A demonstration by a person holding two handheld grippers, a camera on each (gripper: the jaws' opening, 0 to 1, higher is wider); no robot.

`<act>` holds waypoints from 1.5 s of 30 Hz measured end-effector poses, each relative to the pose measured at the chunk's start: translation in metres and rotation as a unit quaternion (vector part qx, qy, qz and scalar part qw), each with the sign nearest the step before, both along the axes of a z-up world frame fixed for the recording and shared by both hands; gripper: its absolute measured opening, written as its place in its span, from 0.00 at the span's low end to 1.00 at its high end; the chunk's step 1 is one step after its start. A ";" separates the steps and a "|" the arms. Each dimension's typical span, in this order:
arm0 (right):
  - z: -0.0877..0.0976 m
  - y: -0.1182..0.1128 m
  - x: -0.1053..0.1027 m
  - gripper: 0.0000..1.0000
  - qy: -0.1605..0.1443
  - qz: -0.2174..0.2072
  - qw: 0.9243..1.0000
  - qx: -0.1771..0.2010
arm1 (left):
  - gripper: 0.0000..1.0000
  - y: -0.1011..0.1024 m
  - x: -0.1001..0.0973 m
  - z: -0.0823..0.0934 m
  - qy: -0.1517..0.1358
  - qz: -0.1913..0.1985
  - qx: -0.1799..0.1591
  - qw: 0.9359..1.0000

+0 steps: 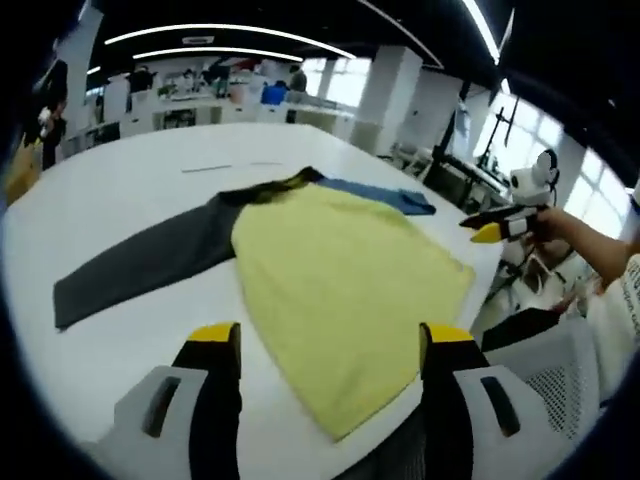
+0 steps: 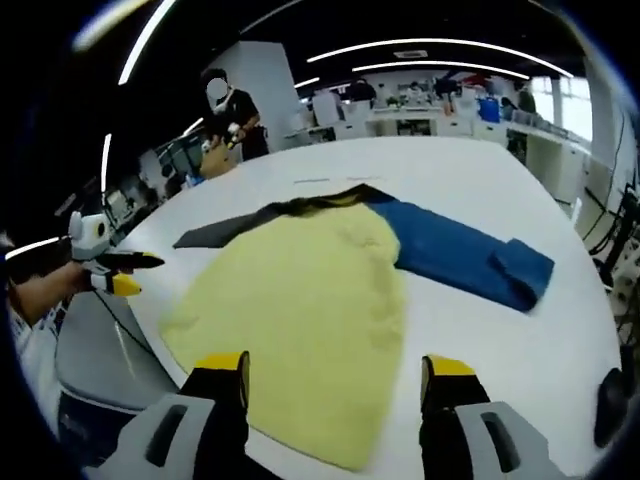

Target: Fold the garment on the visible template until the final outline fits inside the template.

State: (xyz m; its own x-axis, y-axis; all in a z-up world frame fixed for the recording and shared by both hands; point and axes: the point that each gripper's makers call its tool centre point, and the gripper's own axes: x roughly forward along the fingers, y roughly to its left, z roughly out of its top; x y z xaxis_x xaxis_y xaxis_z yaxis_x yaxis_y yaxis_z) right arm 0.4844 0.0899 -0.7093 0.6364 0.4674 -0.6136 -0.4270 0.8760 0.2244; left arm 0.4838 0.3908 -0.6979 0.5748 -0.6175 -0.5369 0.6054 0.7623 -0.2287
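A long-sleeved garment lies flat on the white table. Its body is yellow, one sleeve dark grey, the other blue. In the left gripper view my left gripper hangs open above the yellow hem near the table's edge, holding nothing. My right gripper shows at the right, off the table's side. In the right gripper view the yellow body spreads ahead, the blue sleeve runs right with its cuff folded, and the grey sleeve runs left. My right gripper is open and empty; the left gripper enters from the left.
A faint line mark lies on the table beyond the collar. A grey mesh chair stands by the table's edge. Desks and a standing person are far back. A dark object sits at the table's right edge.
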 end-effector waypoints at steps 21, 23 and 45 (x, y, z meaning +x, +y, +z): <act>0.039 0.032 0.079 0.75 -0.057 0.078 0.995 -0.018 | 0.71 -0.010 0.086 0.049 -0.081 -0.033 0.011 0.996; 0.040 0.036 0.084 0.75 -0.057 0.085 0.995 -0.016 | 0.69 -0.012 0.095 0.053 -0.083 -0.034 0.004 0.996; 0.048 0.056 0.178 0.65 -0.075 0.135 0.987 -0.036 | 0.52 -0.022 0.207 0.048 -0.110 -0.058 0.024 0.992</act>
State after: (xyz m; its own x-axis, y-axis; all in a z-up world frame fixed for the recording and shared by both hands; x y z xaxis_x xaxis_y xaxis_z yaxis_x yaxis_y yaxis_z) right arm 0.6621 0.1462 -0.6613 0.5806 0.5905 -0.5605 -0.6708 0.7371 0.0817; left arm 0.6910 0.3684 -0.6500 0.6080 -0.6625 -0.4376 0.7204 0.6920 -0.0467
